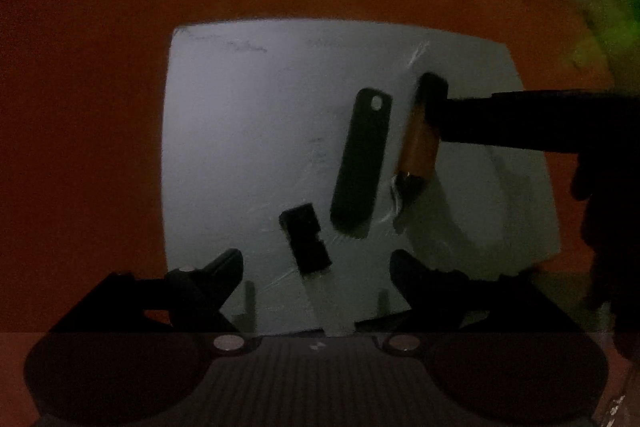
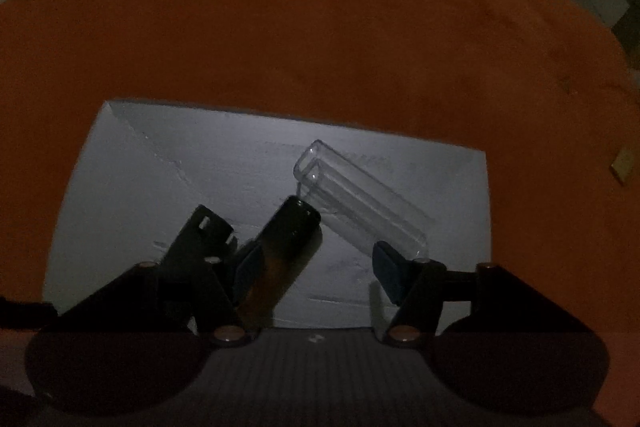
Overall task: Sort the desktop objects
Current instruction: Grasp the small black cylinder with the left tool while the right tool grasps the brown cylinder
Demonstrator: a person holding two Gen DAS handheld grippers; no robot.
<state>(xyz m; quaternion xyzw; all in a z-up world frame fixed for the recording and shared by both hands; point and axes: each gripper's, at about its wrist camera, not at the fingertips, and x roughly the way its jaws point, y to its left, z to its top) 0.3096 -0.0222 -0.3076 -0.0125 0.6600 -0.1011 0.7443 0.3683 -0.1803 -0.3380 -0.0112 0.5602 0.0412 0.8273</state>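
Likely knocks dark-capped amber glass vial (image 2: 288, 239) against clear plastic tube (image 2: 360, 207) by closing wide-open, empty right gripper (image 2: 318, 271) off-centre.

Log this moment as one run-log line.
left gripper: open, over white tray | right gripper: open around amber vial | clear tube: lying beside vial | black fob: in tray

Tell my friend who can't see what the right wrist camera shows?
The right gripper is open over a white board, an amber bottle lying against its left finger. A clear tube lies just beyond, on an orange table.
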